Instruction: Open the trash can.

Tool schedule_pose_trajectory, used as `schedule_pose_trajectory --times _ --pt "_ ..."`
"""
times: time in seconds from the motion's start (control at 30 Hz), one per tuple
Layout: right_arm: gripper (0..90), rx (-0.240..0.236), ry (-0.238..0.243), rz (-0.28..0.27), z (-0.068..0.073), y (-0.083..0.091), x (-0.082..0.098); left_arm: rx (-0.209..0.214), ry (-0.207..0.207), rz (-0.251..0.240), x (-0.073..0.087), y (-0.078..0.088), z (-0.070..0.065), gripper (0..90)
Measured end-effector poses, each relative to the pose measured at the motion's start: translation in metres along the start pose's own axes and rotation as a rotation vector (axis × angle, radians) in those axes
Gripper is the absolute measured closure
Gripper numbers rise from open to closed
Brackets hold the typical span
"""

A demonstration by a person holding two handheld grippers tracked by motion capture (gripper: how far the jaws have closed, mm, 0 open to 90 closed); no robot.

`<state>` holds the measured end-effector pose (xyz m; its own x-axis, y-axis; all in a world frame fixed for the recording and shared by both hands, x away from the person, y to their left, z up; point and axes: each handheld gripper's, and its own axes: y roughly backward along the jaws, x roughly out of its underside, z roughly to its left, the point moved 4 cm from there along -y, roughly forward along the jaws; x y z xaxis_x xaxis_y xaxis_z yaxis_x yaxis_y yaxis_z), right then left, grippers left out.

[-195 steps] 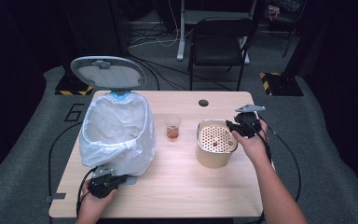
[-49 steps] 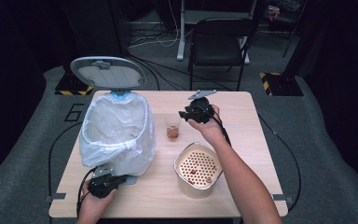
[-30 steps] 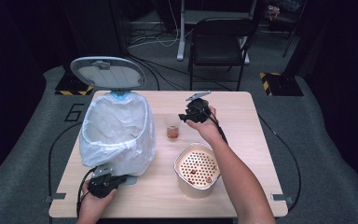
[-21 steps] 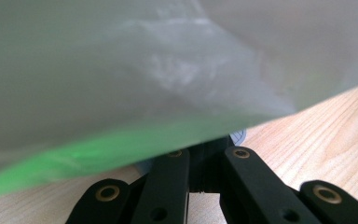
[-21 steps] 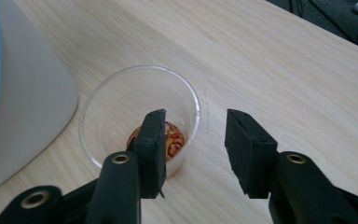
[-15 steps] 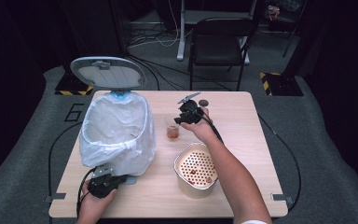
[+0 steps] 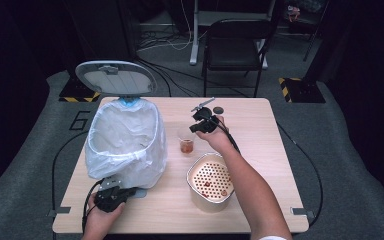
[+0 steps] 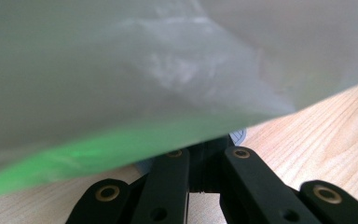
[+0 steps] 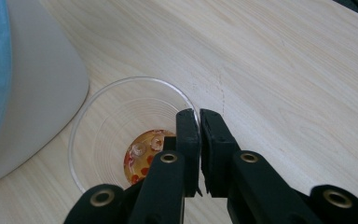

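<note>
A clear plastic cup (image 7: 186, 143) (image 9: 103, 122) stands mid-table with red-orange bits in liquid at its bottom. My right gripper (image 7: 194, 130) (image 9: 199, 117) has just been closing and is shut on the cup's rim, one jaw inside the wall and one outside. A bin (image 7: 125, 137) lined with a white bag (image 8: 144, 70) stands at the left, its lid (image 7: 115, 77) raised. My left gripper (image 7: 116, 193) (image 8: 205, 150) lies at the bin's foot, shut on its base edge; the bag hides the jaw tips.
A beige perforated basket (image 7: 195, 186) with a few red pieces stands near the front edge, under my right forearm. A small dark disc (image 7: 218, 110) lies at the back of the table (image 7: 270, 150). A chair (image 7: 235, 45) stands behind it.
My right gripper has shifted left to the cup and its jaws have closed on the rim. The left gripper has not moved.
</note>
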<state>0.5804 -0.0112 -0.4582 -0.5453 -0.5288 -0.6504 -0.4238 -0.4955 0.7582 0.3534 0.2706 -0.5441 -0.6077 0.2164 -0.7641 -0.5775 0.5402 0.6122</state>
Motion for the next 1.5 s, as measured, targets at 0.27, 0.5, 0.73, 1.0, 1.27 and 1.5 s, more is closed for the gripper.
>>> schedule_pose_trajectory --times 0.27,0.5,0.73,1.0,1.27,1.5 --pt "87.7 0.001 -0.017 0.012 -0.005 0.007 0.004 0.001 0.0 -0.001 0.0 0.0 0.0 90.0" --pt "87.9 0.007 -0.038 0.018 -0.016 0.019 0.014 -0.001 -0.002 0.003 0.0 0.0 0.0 90.0" --pt "87.9 0.019 -0.061 0.004 -0.026 0.035 0.025 0.001 -0.003 0.002 0.0 0.0 0.0 90.0" --pt "87.9 0.031 -0.1 -0.007 -0.04 0.058 0.05 0.003 -0.004 0.0 0.0 0.0 0.0 90.0" --pt "87.8 0.046 -0.146 -0.01 -0.05 0.083 0.083 0.003 -0.004 -0.001 0.0 0.0 0.0 90.0" --pt "87.7 0.085 -0.174 -0.006 -0.056 0.113 0.119 0.001 -0.003 0.001 0.0 0.0 0.0 90.0"
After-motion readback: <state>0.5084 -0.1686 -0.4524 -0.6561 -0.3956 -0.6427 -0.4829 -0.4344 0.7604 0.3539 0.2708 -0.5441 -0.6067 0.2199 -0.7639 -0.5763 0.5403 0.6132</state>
